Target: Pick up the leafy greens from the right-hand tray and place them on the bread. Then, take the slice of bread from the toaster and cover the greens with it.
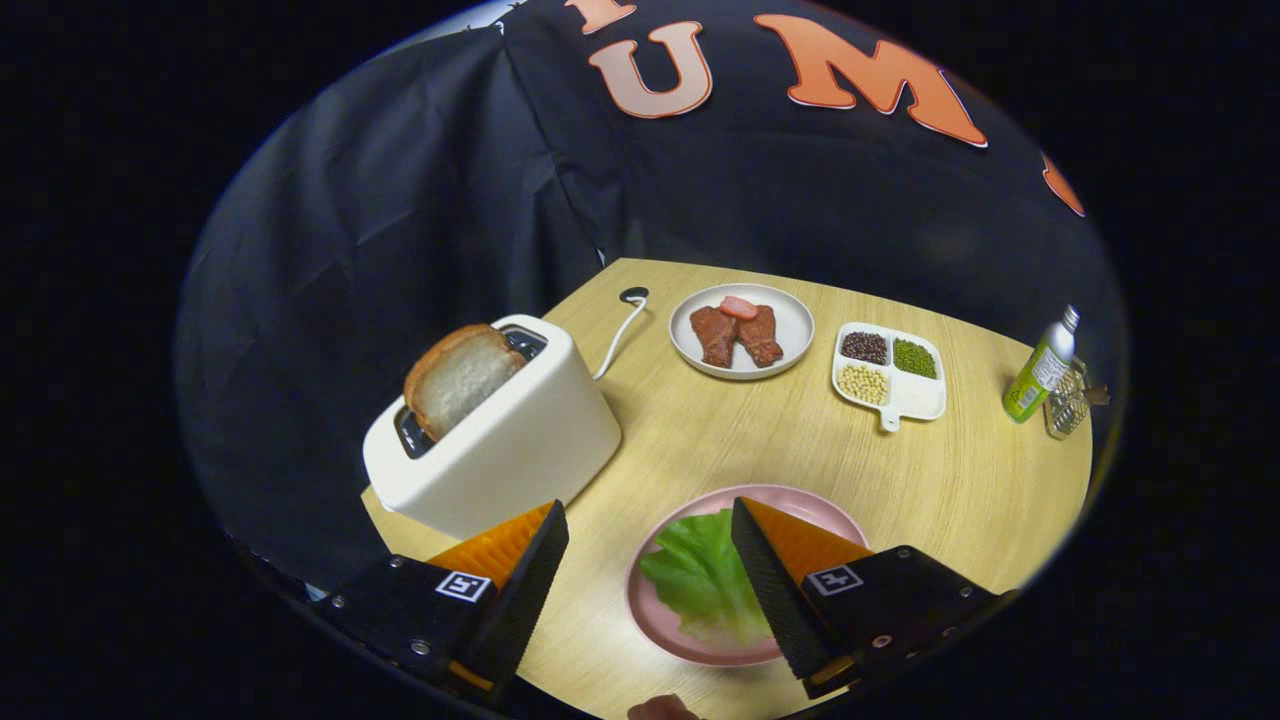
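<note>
**Greens down, toast next**

From the gripper view, we see the hand-held gripper (650, 535) released and empty above the leafy greens (705, 580) on the pink plate (655, 620). The bread slice (460, 378) stands upright in the toaster (500, 440), beyond our left finger across the bench (950, 480).

Tongs (650, 520) spread wide above the lettuce (700, 580) on its pink plate (650, 615).
</note>
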A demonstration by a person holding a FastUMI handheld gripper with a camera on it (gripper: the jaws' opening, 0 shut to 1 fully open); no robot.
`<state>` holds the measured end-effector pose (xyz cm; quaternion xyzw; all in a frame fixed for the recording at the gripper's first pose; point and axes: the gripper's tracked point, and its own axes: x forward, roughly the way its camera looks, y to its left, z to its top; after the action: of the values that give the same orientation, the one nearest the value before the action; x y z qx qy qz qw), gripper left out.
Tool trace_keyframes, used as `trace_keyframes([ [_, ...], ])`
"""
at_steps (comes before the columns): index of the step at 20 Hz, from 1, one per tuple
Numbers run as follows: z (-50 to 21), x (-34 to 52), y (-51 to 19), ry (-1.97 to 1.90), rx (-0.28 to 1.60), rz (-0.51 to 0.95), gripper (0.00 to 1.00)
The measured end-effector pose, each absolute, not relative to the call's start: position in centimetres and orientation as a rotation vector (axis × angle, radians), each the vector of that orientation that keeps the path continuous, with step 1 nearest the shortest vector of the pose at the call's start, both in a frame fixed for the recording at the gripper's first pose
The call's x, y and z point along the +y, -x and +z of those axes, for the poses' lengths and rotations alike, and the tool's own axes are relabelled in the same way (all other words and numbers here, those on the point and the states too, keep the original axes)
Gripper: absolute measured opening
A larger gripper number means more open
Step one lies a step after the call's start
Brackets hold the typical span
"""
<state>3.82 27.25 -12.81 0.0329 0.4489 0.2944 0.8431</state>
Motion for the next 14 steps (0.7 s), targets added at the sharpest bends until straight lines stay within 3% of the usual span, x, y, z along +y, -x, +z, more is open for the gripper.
trace_keyframes([
  [14,-6.2,38.4,-5.1,-0.107,1.010,0.687,0.98],
])
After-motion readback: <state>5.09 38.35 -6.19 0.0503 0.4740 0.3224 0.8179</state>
